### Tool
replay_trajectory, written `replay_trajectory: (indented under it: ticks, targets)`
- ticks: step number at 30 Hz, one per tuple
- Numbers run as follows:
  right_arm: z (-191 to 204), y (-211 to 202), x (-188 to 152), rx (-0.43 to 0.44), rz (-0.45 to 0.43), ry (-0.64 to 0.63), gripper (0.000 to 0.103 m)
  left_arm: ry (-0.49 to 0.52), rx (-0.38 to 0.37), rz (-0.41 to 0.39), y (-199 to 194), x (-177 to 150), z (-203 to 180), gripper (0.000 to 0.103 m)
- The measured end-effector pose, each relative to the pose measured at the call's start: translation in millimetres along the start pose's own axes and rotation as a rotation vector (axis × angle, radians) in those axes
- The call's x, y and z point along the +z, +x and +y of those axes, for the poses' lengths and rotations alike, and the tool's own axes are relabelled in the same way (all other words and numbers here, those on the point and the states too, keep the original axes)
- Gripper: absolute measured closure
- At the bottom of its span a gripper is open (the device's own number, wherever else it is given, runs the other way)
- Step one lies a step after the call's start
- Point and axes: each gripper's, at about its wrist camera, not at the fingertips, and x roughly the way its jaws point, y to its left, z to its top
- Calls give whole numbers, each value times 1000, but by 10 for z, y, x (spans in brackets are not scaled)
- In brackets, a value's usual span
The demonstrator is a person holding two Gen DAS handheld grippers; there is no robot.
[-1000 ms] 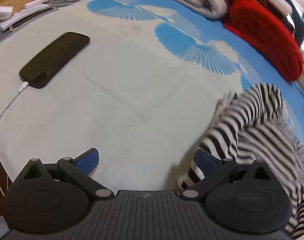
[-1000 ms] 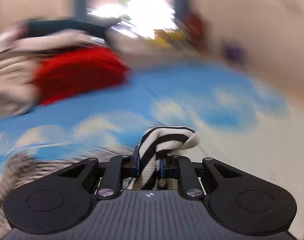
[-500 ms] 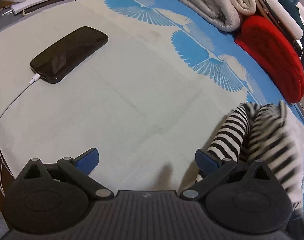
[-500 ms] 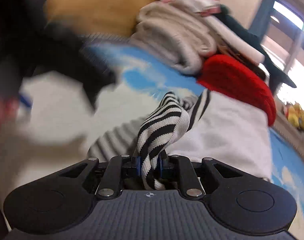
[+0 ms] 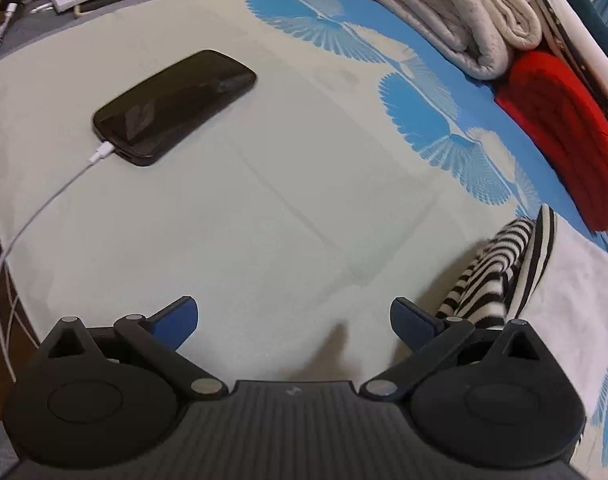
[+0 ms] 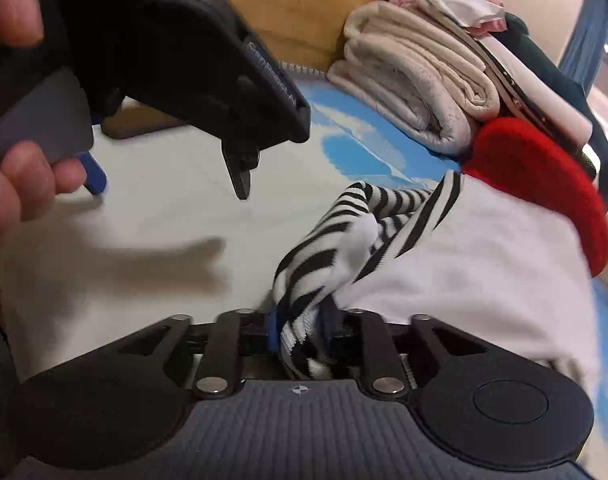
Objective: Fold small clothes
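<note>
Between my right claw's (image 6: 302, 334) blue pads sits a bunched fold of the striped garment (image 6: 335, 248), and the jaws are opening around it; the left pad stands a little off the cloth, and I cannot tell whether the right pad presses it. From that fold the black-and-white stripes run up and away, and the rest of the piece lies flat to the right as a plain white panel with a striped edge, spread on the bed cover (image 6: 176, 208). Its far corner lies against a folded red knit (image 6: 543, 184), and behind that sits a pile of folded cream blankets (image 6: 411, 76). My left claw (image 5: 294, 318) hangs over bare cover with its jaws spread wide and nothing between them; the right finger (image 5: 413, 322) is just beside the striped edge of the garment. From the right camera that same claw appears up on the left, held in my left hand (image 6: 20, 184). Farther out on the pale part of the cover lies a black phone (image 5: 172, 106) with a white cable (image 5: 44, 208) plugged into its near end and trailing off the bed's edge.
</note>
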Motion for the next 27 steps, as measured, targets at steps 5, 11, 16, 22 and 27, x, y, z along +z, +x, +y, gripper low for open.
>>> replay_trajectory:
  ticks: [5, 11, 16, 22, 27]
  targets:
    - [-540, -747, 207, 89, -121, 220, 39, 32, -129, -4, -98, -32, -74, 0]
    - [-1051, -1180, -161, -199, -54, 253, 78, 138, -523, 13, -387, -203, -203, 0]
    - [-836, -902, -634, -116, 156, 261, 91, 272, -492, 170, -158, -448, -526, 0]
    - [-672, -1010, -727, 75, 157, 346, 103, 147, -255, 192, 146, -416, -450, 0]
    - [-1146, -1437, -520, -53, 33, 352, 76, 158, -250, 145, 87, -430, -505, 0]
